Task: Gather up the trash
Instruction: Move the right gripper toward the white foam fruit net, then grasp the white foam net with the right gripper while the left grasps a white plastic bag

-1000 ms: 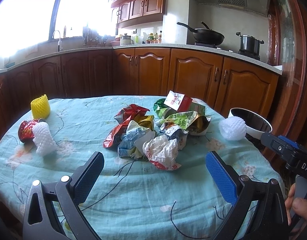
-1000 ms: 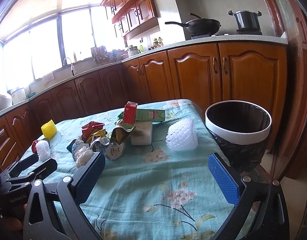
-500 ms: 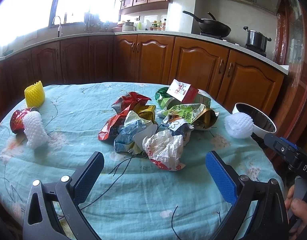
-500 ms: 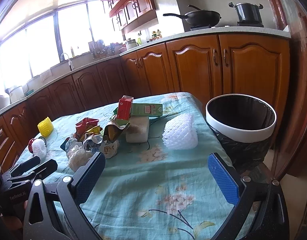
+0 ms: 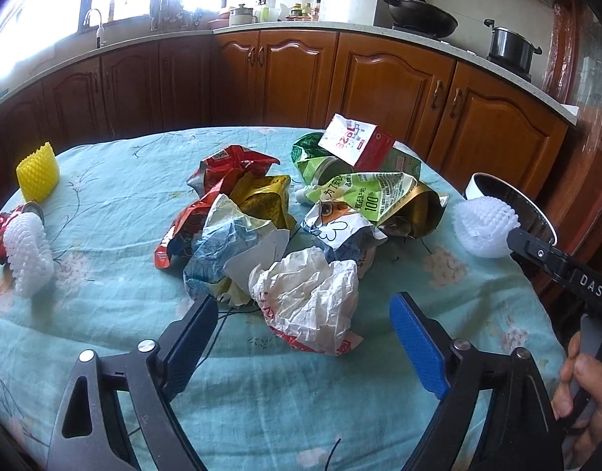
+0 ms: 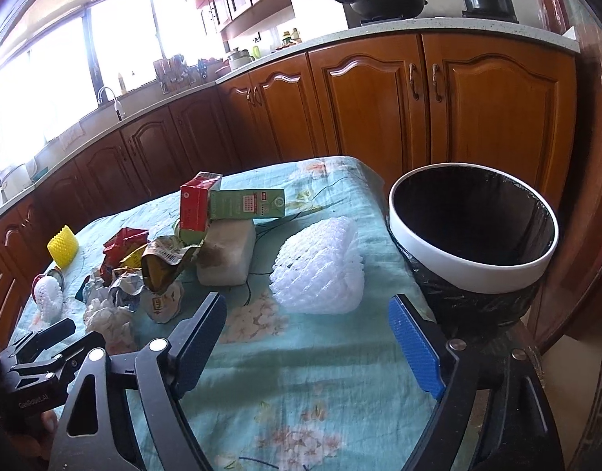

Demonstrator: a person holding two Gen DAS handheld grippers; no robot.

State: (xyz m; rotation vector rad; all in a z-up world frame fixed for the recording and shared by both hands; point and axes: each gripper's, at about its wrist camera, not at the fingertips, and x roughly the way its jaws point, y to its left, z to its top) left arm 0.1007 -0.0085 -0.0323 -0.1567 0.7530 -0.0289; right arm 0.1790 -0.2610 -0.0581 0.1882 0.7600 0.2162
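Note:
A crumpled white plastic bag [image 5: 308, 298] lies at the near edge of a pile of snack wrappers [image 5: 242, 212] on the teal flowered tablecloth [image 5: 116, 204]. My left gripper [image 5: 302, 306] has its jaws closing with the bag between the fingertips, and the pads are clear of it. A white foam fruit net [image 6: 318, 267] lies just ahead of my right gripper [image 6: 305, 306], whose jaws are also closing on nothing. The black-lined bin with a white rim [image 6: 473, 271] stands at the table's right edge.
Red and green cartons [image 6: 230, 204] lean on a white block [image 6: 226, 255]. A yellow foam net [image 5: 38, 172] and a white net over a red can [image 5: 26, 251] sit far left. Wooden cabinets [image 6: 379, 90] run behind the table. A hand [image 5: 587, 388] holds the right gripper.
Both grippers came forward and lower over the table. Their jaws have narrowed. The white bag now sits between the left fingertips, and the foam net is closer to the right ones.

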